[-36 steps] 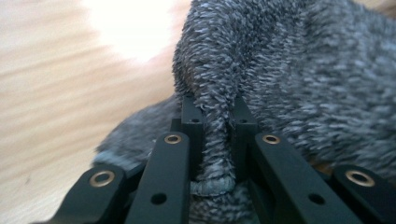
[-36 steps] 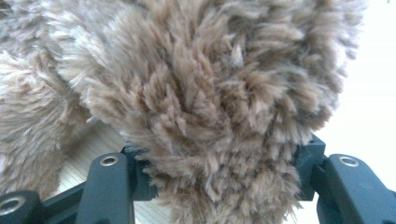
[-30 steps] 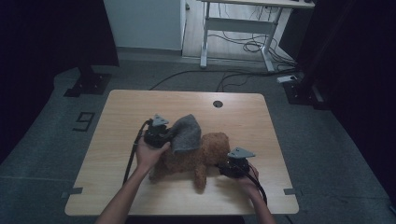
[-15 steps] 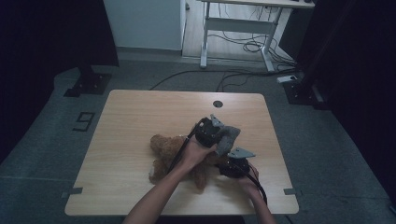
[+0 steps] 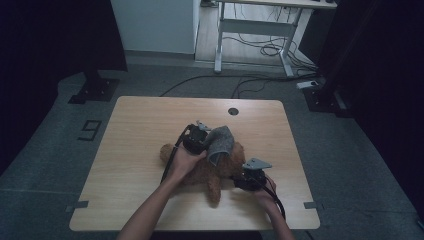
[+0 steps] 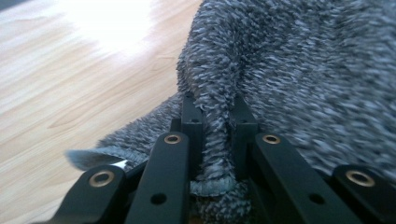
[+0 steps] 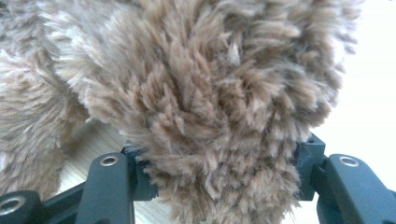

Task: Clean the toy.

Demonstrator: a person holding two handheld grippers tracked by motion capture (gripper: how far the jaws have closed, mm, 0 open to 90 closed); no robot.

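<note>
While both claws grip, a teddy bear lies on the table.
Left claw pinches the grey cloth at the bear's twelve o'clock; right claw clamps its leg at four.

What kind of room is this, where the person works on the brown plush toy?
Probably a lab or recording room, not a home. A lone wooden table stands on grey carpet with dark curtains on both sides, a bare desk frame has loose cables under it, and a number is marked on the floor.
</note>
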